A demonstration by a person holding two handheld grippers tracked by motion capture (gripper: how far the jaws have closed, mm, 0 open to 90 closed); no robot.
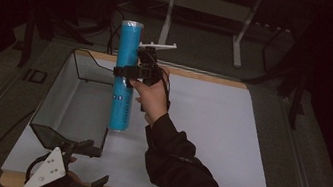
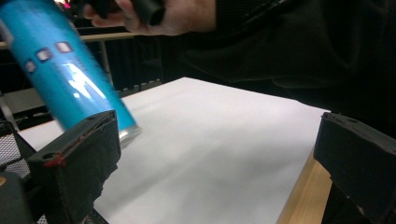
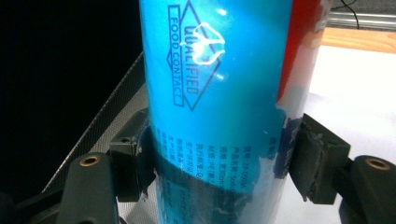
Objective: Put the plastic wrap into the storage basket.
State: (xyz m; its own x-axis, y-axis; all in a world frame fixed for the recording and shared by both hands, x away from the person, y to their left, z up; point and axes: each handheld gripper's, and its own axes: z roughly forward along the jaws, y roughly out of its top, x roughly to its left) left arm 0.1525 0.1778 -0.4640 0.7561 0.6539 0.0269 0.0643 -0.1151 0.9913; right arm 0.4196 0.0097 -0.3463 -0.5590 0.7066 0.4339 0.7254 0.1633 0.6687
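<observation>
The tall blue plastic-wrapped cylindrical roll is clamped at mid-height by the right gripper and held upright above the table, just beside the dark wire-mesh basket. Judged from this, the roll is best kept vertical and lowered slowly into the basket, whose far rim is hard to make out. The left gripper rests open at the table's near edge, holding nothing.
</observation>
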